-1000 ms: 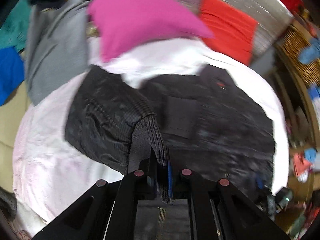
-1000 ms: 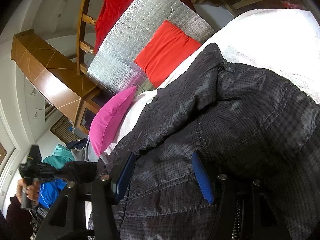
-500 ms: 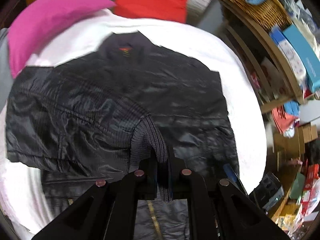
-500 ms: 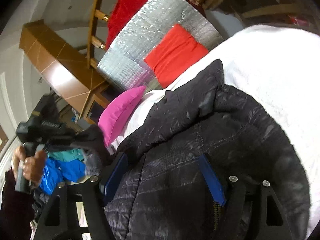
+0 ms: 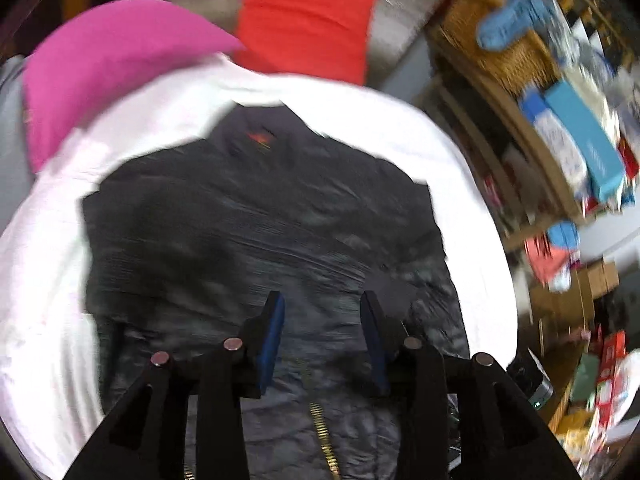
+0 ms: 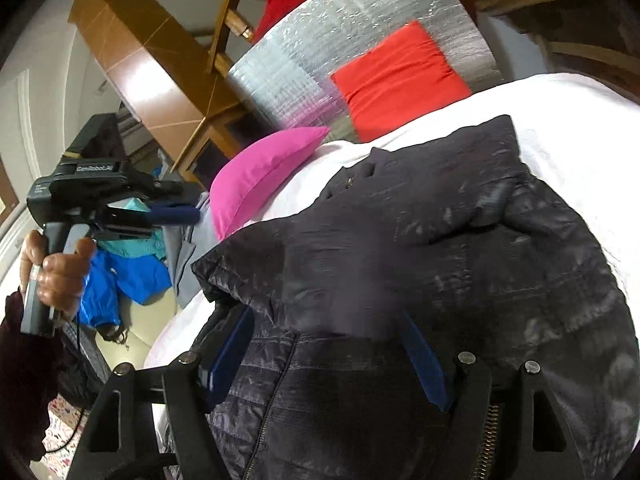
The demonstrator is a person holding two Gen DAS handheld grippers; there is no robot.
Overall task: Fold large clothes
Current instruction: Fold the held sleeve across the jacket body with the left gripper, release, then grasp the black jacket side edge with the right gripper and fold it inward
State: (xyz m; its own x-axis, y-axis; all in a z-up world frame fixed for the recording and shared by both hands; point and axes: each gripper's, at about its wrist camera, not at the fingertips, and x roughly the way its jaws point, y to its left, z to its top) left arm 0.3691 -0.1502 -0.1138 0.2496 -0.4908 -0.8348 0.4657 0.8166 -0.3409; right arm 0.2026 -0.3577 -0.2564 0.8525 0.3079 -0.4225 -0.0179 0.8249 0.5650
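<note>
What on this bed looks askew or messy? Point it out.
The black jacket lies flat on the white bedding, both sleeves folded in, nothing askew there. The untidy part is beside the bed: blue, teal and grey clothes heaped loosely behind the pink pillow.

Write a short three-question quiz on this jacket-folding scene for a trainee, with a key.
1. True or false: the left claw grips the jacket's cuff.
2. Which pillow lies nearer the jacket collar in the left wrist view: A) pink pillow B) red pillow C) neither is in view?
3. Fill in: the jacket lies on a ____ sheet.

Key
1. False: its jaws are opening with nothing between them.
2. A
3. white
</note>
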